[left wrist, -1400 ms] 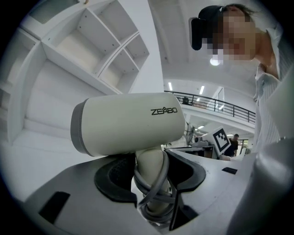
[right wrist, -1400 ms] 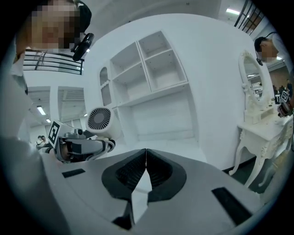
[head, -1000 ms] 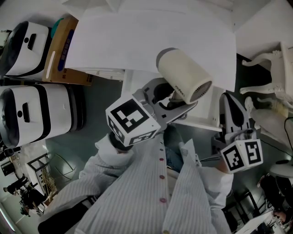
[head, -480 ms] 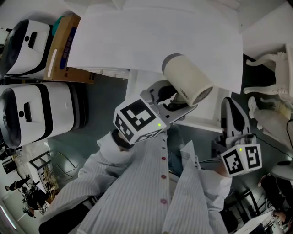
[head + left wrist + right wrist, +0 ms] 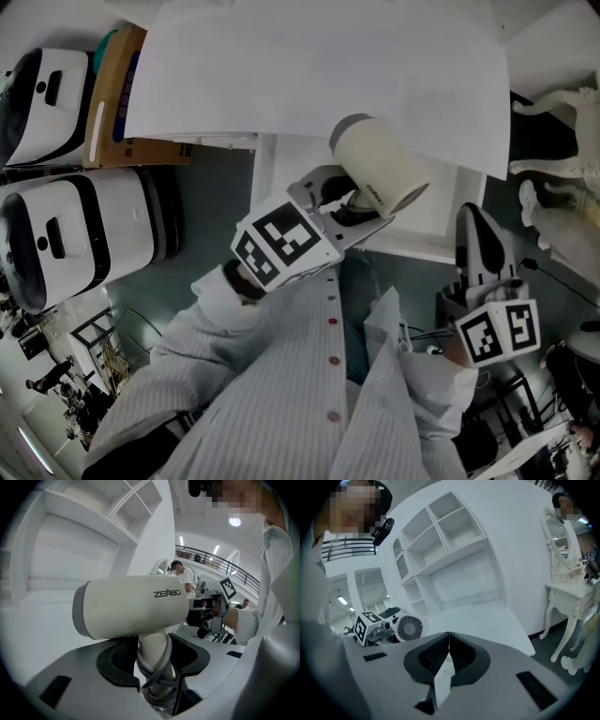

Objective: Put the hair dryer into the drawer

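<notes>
cream-white plastic, the hair dryer (image 5: pixel 380 176) (image 5: pixel 131 606) stands up out of your left gripper (image 5: pixel 354 212) (image 5: pixel 152 653). the jaws are clamped on its handle, where the grey cord (image 5: pixel 159 670) is wound. the barrel lies crosswise just above them, its grille end towards your right gripper (image 5: pixel 476 234) (image 5: pixel 448 641). that one's jaws are pressed together on nothing, apart from the dryer. in the head view the dryer shows over the pulled-out white drawer (image 5: pixel 422 234), just below the desk top's (image 5: pixel 309 75) edge.

Cream hair dryer (image 5: pixel 379 178), grey band
</notes>
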A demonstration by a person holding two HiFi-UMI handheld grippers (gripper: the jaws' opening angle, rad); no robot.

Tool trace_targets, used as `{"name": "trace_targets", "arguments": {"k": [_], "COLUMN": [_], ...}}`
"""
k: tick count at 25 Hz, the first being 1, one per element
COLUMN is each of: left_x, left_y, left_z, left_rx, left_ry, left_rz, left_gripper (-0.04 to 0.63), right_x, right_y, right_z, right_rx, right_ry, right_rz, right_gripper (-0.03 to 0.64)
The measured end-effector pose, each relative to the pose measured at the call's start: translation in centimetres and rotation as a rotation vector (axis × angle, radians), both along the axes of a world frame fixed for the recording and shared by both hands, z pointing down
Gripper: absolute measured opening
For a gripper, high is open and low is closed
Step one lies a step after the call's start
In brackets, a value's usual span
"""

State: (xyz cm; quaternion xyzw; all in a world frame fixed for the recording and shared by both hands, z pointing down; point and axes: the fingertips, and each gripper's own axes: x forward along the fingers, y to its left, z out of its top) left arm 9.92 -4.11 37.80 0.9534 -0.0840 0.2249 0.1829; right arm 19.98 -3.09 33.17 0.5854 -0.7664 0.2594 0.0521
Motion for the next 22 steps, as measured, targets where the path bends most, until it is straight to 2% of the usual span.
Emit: {"name": "trace_targets", "arguments": {"k": [9,15,22], "left_x": [1.3,1.8,2.7], "left_y": [0.7,2.2,4.1], "left_z": [7.2,12.4,17.2], "left_rx": [0.008,0.022,0.049], "left_ry": [-0.141,-0.26,-0.358], "left_rz": [0.163,0.297,0.465], "left_gripper": [0.202,0.202,0.202], "right_x": [0.5,1.0,2.0], "right_y": [0.9,1.6,2.4], "right_z": [4.4,6.8,9.1], "right_rx": [-0.068,-0.105,-0.139], "right_ry": [-0.018,-0.027,-0.051], "right_rz": [0.028,0.048,0.095], "right_gripper": [0.011,0.012,0.012]}}
